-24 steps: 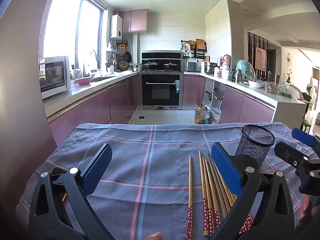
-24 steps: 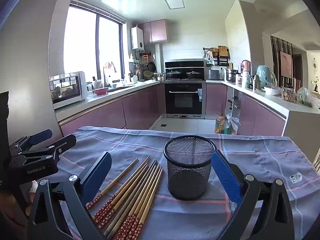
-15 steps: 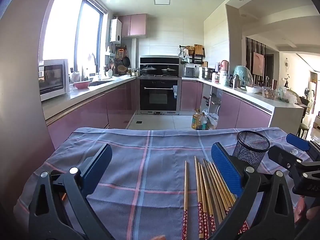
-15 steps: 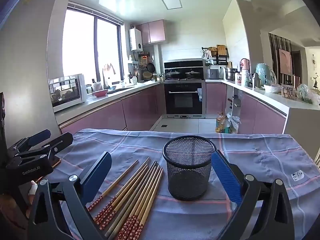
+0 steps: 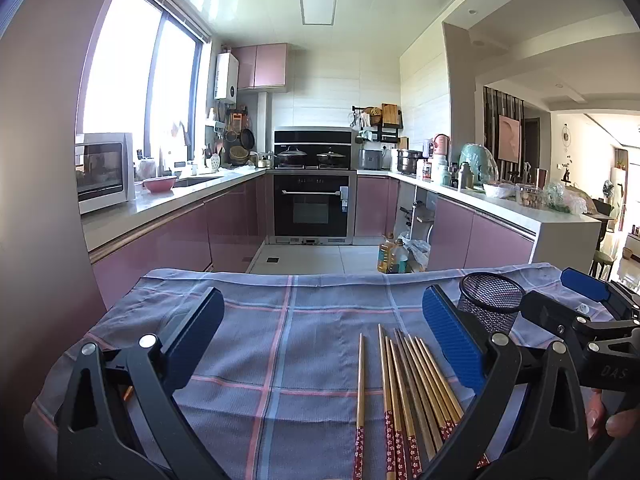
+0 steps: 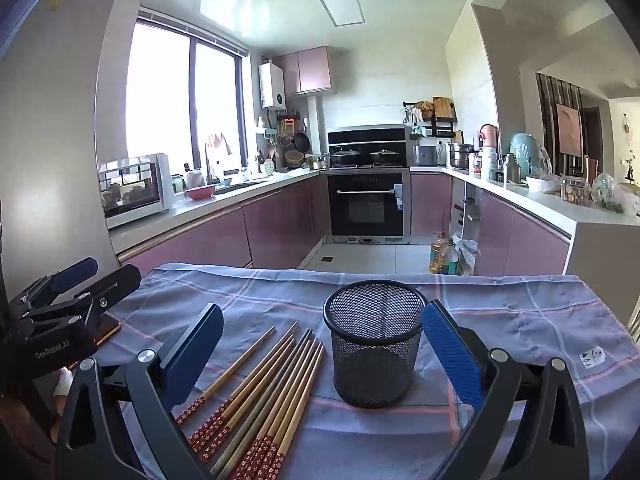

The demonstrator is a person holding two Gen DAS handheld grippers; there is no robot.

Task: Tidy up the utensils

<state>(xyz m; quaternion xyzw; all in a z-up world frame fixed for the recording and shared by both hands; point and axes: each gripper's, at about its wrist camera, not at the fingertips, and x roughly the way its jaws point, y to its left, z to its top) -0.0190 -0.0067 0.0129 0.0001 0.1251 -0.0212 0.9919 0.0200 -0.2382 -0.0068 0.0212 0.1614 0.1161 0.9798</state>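
Left wrist view: chopsticks (image 5: pixel 404 392) lie in a loose row on the checked cloth (image 5: pixel 280 340) near the table's near edge, right of centre; one lies a little apart on the left. Mesh cup (image 5: pixel 490 306) stands upright beyond them, toward the right edge. Left gripper (image 5: pixel 320 344) jaws wide apart, holding nothing, touching nothing.

Right wrist view: chopsticks (image 6: pixel 264 396) just left of the cup (image 6: pixel 376 348), not touching it. Right gripper (image 6: pixel 322 356) spread fully, empty, above the cloth.

Chopsticks look light, stiff, thin, likely slippery and prone to rolling; best pinched mid-shaft or at the patterned red ends.
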